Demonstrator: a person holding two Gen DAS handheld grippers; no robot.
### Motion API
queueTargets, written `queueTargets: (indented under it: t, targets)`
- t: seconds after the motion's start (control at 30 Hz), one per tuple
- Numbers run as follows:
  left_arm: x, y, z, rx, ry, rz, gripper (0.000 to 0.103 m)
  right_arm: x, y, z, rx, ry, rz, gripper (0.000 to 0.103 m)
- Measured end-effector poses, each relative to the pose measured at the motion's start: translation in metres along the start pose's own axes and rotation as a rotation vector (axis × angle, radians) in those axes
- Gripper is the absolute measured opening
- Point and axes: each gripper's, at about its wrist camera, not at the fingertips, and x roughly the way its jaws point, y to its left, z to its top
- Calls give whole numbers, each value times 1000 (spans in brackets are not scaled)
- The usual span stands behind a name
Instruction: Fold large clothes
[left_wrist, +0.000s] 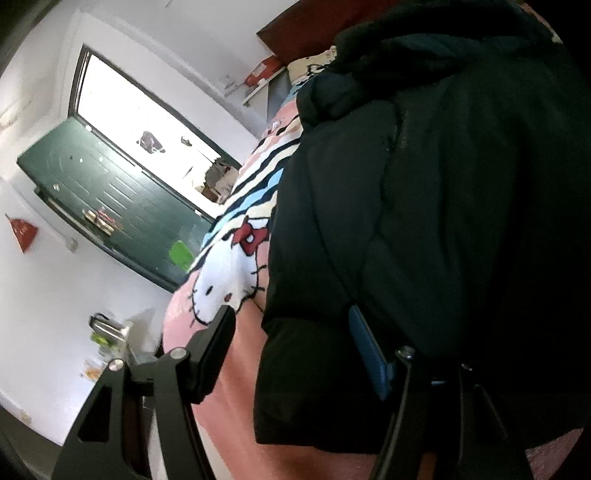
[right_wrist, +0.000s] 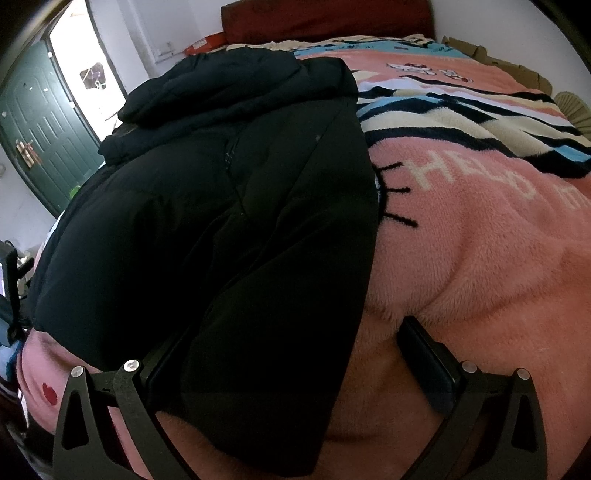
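A large black padded hooded jacket (right_wrist: 229, 206) lies spread on a bed over a pink cartoon-cat blanket (right_wrist: 480, 266). Its hood (right_wrist: 236, 81) points toward the headboard. In the right wrist view my right gripper (right_wrist: 291, 336) stands wide over the jacket's near hem. Its left finger is partly hidden by the fabric, and its right finger (right_wrist: 424, 354) rests on bare blanket, clear of the cloth. In the left wrist view my left gripper (left_wrist: 291, 321) is wide at the jacket (left_wrist: 424, 221) and its lower corner. The blue-padded finger (left_wrist: 369, 354) lies against the fabric, while the other finger (left_wrist: 218, 347) is off it, over pink blanket (left_wrist: 236, 398).
A dark red headboard (right_wrist: 325, 18) closes the far end of the bed. A green door (left_wrist: 110, 195) and a bright opening (left_wrist: 147, 110) are on the left wall. A kettle (left_wrist: 105, 326) sits low beside the bed. Cardboard (right_wrist: 491, 55) lies along the bed's far right edge.
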Motion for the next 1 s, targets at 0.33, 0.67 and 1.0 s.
queueTargets:
  t: [0.33, 0.67, 1.0]
  targets:
    - [2, 3, -1, 10, 10, 15, 62, 0, 0, -1, -1, -3, 1, 103]
    - [4, 9, -1, 21, 14, 2, 62, 0, 0, -1, -1, -4, 1, 103]
    - [2, 60, -15, -163, 29, -252, 62, -4, 0, 1, 1, 15, -7, 102]
